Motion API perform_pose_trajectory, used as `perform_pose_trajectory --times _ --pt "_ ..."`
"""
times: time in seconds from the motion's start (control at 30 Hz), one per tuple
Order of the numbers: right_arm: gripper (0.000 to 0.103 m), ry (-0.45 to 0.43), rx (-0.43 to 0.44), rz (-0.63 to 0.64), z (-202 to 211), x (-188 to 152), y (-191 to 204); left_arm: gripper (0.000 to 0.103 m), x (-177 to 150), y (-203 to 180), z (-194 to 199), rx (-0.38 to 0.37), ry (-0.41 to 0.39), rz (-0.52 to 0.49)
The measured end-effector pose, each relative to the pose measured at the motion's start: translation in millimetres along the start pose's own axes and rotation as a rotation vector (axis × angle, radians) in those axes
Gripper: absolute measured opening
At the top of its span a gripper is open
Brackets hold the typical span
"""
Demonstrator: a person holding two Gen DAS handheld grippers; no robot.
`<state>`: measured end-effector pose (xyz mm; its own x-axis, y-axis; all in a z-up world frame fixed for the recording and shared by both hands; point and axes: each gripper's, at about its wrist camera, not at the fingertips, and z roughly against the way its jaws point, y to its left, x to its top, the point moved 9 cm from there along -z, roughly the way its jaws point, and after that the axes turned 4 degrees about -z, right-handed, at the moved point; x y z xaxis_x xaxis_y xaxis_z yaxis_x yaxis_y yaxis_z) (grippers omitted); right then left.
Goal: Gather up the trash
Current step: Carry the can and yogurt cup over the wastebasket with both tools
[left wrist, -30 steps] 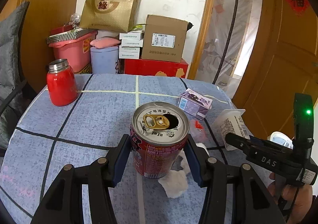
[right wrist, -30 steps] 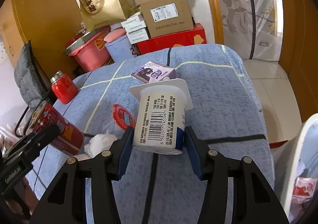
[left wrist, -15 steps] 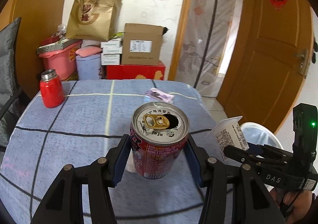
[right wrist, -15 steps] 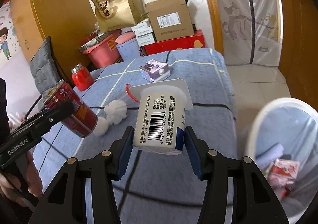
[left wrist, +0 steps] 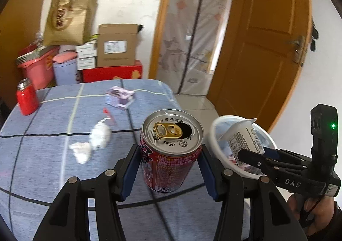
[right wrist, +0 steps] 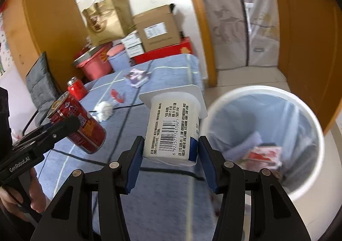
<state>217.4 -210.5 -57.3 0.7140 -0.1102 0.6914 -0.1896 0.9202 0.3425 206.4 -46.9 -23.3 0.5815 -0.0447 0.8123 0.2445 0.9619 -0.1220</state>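
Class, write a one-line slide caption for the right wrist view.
Right gripper carries a white yogurt cup toward the lined trash bin beside the table.

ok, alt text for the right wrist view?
The right gripper clamps a white yogurt cup beside a white trash bin holding wrappers. At left, the left gripper holds a red drink can over the blue tablecloth.

You are looking at a red steel-capped flask [left wrist: 26, 97] standing on the blue checked tablecloth [left wrist: 42, 125], cardboard boxes [left wrist: 116, 48] stacked behind.
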Motion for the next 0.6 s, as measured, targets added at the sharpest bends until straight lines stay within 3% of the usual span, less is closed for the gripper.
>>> perform_pose_trajectory --times 0.6 --pt "0.052 -0.041 -0.138 -0.143 36 -1 -110 0.054 12 -99 -44 -0.138 0.028 -0.109"
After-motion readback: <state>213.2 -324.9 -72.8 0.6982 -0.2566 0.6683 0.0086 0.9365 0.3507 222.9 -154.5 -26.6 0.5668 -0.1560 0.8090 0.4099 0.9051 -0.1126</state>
